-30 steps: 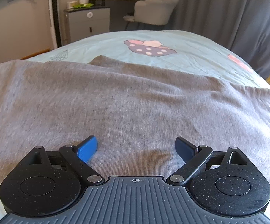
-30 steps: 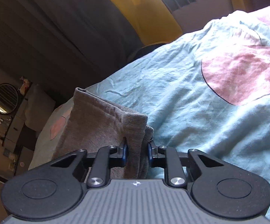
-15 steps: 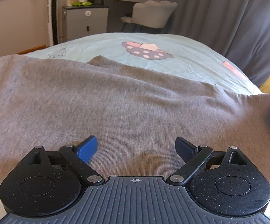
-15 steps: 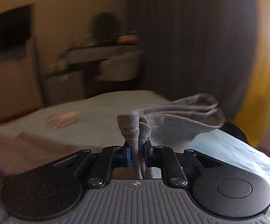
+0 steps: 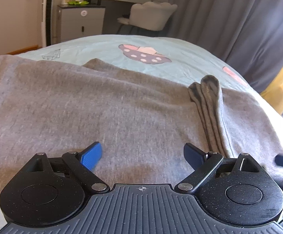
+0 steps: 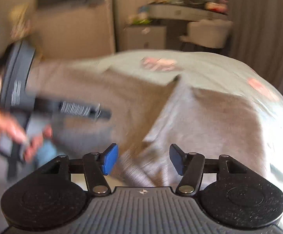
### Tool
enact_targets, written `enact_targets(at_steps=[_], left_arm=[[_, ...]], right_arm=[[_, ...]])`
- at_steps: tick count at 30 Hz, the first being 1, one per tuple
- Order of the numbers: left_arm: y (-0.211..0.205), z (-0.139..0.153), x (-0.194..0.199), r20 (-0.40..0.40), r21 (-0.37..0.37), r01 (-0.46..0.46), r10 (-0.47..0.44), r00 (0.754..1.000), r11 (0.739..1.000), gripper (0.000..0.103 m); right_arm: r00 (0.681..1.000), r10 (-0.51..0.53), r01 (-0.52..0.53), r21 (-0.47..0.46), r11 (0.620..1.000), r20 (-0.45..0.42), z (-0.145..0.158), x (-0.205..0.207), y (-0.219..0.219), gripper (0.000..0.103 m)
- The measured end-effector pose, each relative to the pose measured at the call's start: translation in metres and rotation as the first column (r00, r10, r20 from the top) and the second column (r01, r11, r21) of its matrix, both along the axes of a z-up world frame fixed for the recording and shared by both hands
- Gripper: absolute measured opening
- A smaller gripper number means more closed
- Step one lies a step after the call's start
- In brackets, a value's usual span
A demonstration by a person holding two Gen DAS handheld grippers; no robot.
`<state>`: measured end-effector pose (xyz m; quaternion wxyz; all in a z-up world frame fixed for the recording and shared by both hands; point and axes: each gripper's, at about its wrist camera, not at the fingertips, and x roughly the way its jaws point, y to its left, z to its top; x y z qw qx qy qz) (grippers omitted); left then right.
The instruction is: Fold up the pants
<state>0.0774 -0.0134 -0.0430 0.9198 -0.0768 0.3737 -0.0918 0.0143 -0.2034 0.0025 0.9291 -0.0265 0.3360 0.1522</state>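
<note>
The grey pants [image 5: 102,105] lie spread across the bed. Their ribbed cuff end [image 5: 209,101] lies folded over on top, at the right in the left wrist view. My left gripper [image 5: 142,156] is open and empty, low over the fabric. My right gripper [image 6: 143,159] is open, with the folded-over part of the pants [image 6: 200,120] lying between and beyond its fingers. The right wrist view is blurred. The left gripper [image 6: 79,109] and the hand holding it show at the left of that view.
The bed has a light blue sheet [image 5: 106,46] with cartoon prints. Beyond it stand a grey drawer cabinet [image 5: 80,23], a white chair [image 5: 151,13] at a desk, and grey curtains [image 5: 239,19]. The bed's right edge [image 5: 278,113] drops off near a yellow curtain.
My right gripper carried the cuff end across over the pants, opened and let it go. The cuff now lies on the pants beside my left gripper. The left gripper stayed open.
</note>
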Motion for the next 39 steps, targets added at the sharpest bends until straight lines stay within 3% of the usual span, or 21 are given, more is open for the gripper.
enact_targets(at_steps=[1, 3, 4, 5, 8, 13, 17, 22, 25, 31, 36, 39], left_arm=[[0.000, 0.000, 0.000, -0.001, -0.002, 0.001, -0.001, 1.000, 1.000, 0.095], [-0.001, -0.001, 0.001, -0.001, -0.005, 0.008, -0.008, 1.000, 1.000, 0.095], [-0.002, -0.001, 0.001, -0.002, -0.004, 0.013, -0.013, 1.000, 1.000, 0.095], [-0.003, -0.001, 0.001, -0.002, -0.002, 0.018, -0.018, 1.000, 1.000, 0.095], [-0.004, -0.001, 0.001, -0.007, -0.005, 0.032, -0.032, 0.999, 0.999, 0.095], [-0.002, 0.000, 0.002, -0.030, -0.118, 0.106, -0.110, 0.993, 0.987, 0.095], [-0.006, -0.002, 0.014, -0.091, -0.286, 0.159, -0.192, 0.977, 0.945, 0.095], [-0.026, -0.011, 0.032, -0.169, -0.420, 0.129, -0.217, 0.962, 0.898, 0.094], [-0.044, -0.015, 0.043, -0.195, -0.437, 0.117, -0.221, 0.956, 0.892, 0.093], [-0.073, -0.018, 0.047, -0.198, -0.385, 0.124, -0.214, 0.957, 0.914, 0.089], [-0.084, -0.017, 0.046, -0.188, -0.339, 0.153, -0.226, 0.956, 0.928, 0.081], [-0.087, -0.018, 0.049, -0.195, -0.360, 0.144, -0.225, 0.955, 0.922, 0.074]], right_arm=[[0.999, -0.053, 0.052, 0.045, 0.998, 0.001, 0.004, 0.002, -0.010, 0.057], [0.987, -0.157, 0.158, 0.122, 0.980, -0.021, 0.004, 0.008, -0.030, 0.045], [0.977, -0.205, 0.211, 0.131, 0.969, -0.059, -0.001, 0.012, -0.038, 0.029], [0.965, -0.238, 0.250, 0.119, 0.961, -0.110, -0.010, 0.016, -0.045, 0.021], [0.938, -0.226, 0.265, 0.122, 0.957, -0.263, -0.034, 0.025, -0.044, 0.021], [0.942, -0.191, 0.254, 0.211, 0.944, -0.276, -0.026, 0.024, -0.049, 0.021], [0.928, -0.282, 0.347, 0.283, 0.894, -0.245, -0.017, 0.015, -0.072, 0.024], [0.908, -0.376, 0.414, 0.261, 0.872, -0.184, -0.008, 0.002, -0.097, 0.030], [0.894, -0.398, 0.444, 0.292, 0.847, -0.204, -0.012, 0.003, -0.110, 0.034], [0.850, -0.413, 0.521, 0.405, 0.752, -0.327, -0.041, 0.010, -0.135, 0.035], [0.846, -0.419, 0.528, 0.406, 0.745, -0.331, -0.050, 0.016, -0.132, 0.036], [0.846, -0.422, 0.528, 0.400, 0.749, -0.327, -0.048, 0.016, -0.128, 0.038]])
